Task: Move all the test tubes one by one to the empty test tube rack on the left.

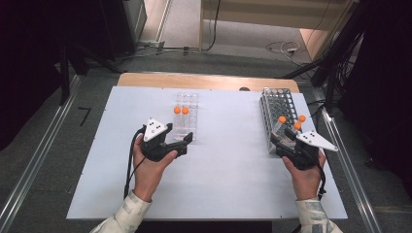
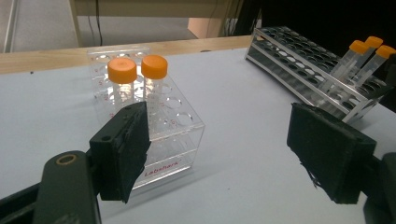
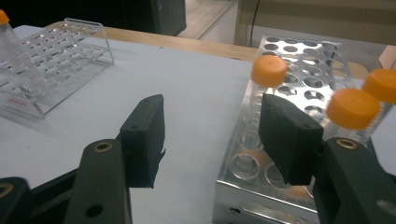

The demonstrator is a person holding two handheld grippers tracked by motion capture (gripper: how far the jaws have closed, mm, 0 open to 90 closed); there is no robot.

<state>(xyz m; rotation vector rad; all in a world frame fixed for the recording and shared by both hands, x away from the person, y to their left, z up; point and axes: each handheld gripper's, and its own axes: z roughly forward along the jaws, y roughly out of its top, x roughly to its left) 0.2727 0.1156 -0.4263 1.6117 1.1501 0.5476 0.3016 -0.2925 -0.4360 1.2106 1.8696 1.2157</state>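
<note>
A clear plastic rack (image 1: pixel 190 102) stands mid-table with two orange-capped tubes (image 1: pixel 181 111) upright in it. At the right, a metal rack (image 1: pixel 274 102) holds three orange-capped tubes (image 1: pixel 294 121) near its front end. My left gripper (image 1: pixel 184 142) sits open just in front of the clear rack (image 2: pixel 180 140), whose two tubes (image 2: pixel 138 70) rise beyond the left pad (image 2: pixel 122 156). My right gripper (image 1: pixel 282 143) is open at the front left corner of the metal rack (image 3: pixel 299 60). Its right pad (image 3: pixel 287 137) hangs over the rack's holes, close beside a capped tube (image 3: pixel 269 71). Nothing is between either pair of jaws.
Both racks rest on a white board (image 1: pixel 223 170) over a wooden tabletop (image 1: pixel 209 80). Bare board lies between the racks and in front of the hands. Metal rails (image 1: pixel 34 165) run along both sides, and cables (image 1: pixel 286 47) lie on the floor behind.
</note>
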